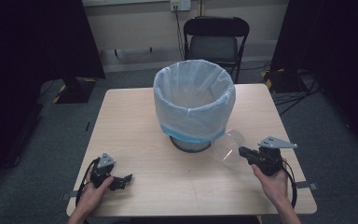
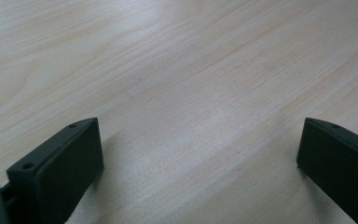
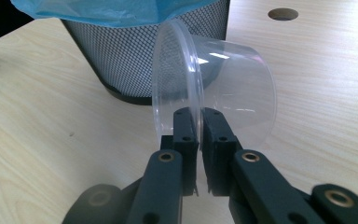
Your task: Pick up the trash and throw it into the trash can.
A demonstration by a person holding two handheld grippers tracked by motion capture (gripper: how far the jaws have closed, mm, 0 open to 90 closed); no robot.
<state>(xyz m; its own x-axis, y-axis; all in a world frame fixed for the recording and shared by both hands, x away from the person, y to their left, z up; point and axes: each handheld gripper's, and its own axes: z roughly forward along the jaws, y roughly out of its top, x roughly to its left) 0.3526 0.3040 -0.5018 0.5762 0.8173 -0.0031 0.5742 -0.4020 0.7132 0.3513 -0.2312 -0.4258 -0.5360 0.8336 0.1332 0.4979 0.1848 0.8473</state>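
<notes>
While its thin rim is pinched between the two black jaws of the right gripper (image 3: 199,122), the clear round plastic cup (image 3: 223,93) lies on its side, mouth turned sideways, just beside the foot of the grey mesh wastebasket (image 3: 140,51). That wastebasket, lined with a pale blue plastic bag (image 1: 193,95) folded over its rim, stands near the middle of the light wooden table (image 1: 135,116); seen from the high view the cup (image 1: 230,147) is at its lower right, the right gripper (image 1: 248,152) reaching in from the table's right edge. Well apart from the wastebasket, toward the near left corner, the left gripper (image 1: 127,179) rests low over bare wood with its jaws spread wide and nothing between them. Behind the wastebasket, beyond the table, stands a black folding chair (image 1: 214,39). No brand, label or readable writing shows on any of these things.
</notes>
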